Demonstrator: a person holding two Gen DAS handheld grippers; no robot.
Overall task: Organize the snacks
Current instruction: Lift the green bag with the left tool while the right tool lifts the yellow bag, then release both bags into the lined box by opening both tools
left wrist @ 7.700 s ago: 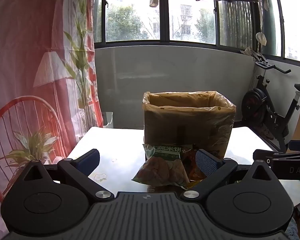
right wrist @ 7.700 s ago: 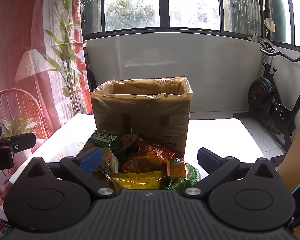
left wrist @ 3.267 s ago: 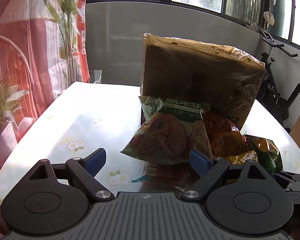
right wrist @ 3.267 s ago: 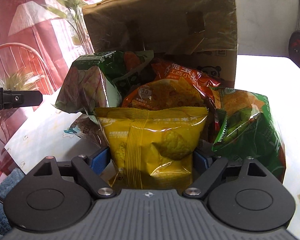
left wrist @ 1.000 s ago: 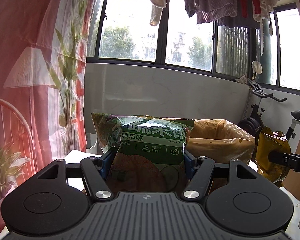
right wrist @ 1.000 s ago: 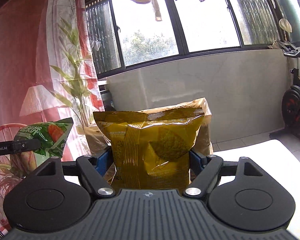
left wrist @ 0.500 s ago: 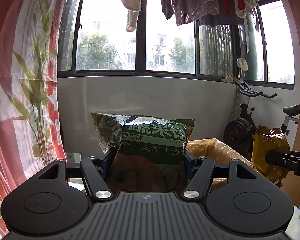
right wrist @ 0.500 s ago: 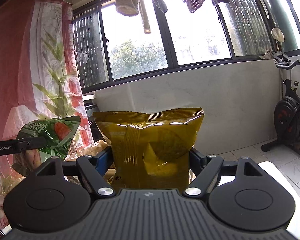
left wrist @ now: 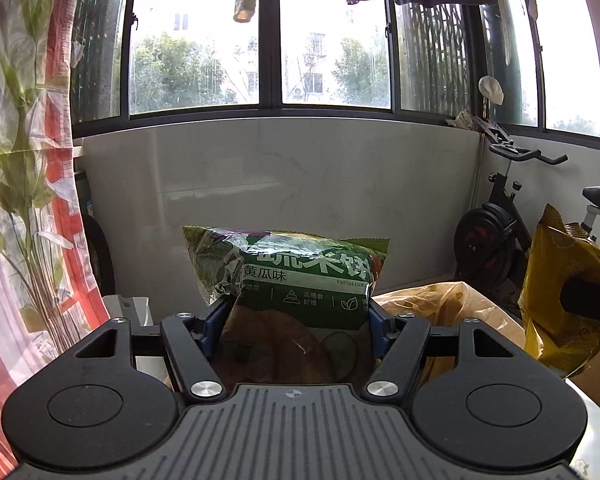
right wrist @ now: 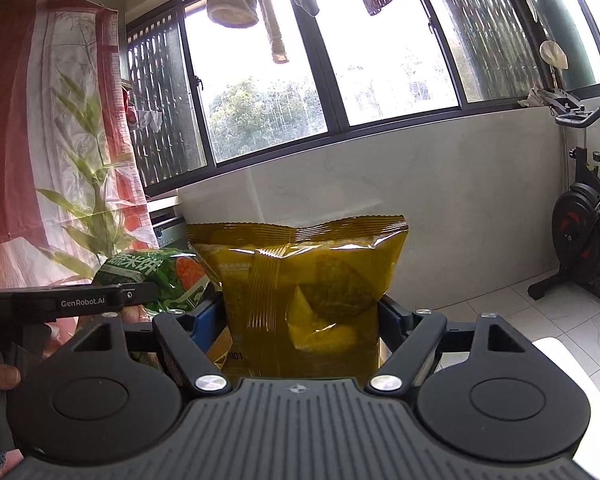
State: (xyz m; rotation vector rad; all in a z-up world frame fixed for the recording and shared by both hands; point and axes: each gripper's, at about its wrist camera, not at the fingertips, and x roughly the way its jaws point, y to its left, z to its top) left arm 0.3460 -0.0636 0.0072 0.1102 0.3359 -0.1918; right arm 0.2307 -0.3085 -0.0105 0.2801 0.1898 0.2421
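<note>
My left gripper (left wrist: 294,322) is shut on a green snack bag (left wrist: 300,280) and holds it upright, high in the air. My right gripper (right wrist: 302,322) is shut on a yellow snack bag (right wrist: 308,276) and holds it up too. The yellow bag also shows at the right of the left wrist view (left wrist: 556,300). The green bag shows at the left of the right wrist view (right wrist: 156,276). The plastic-lined cardboard box (left wrist: 448,308) lies low, just behind and right of the green bag; only its rim shows.
An exercise bike (left wrist: 496,236) stands at the right by the white wall. A red curtain with a bamboo print (left wrist: 24,200) hangs at the left. Laundry hangs above the windows. A strip of the white table (right wrist: 560,356) shows at the lower right.
Both grippers have risen with their bags. The box has sunk lower in the left wrist view and has dropped out of the right wrist view.
</note>
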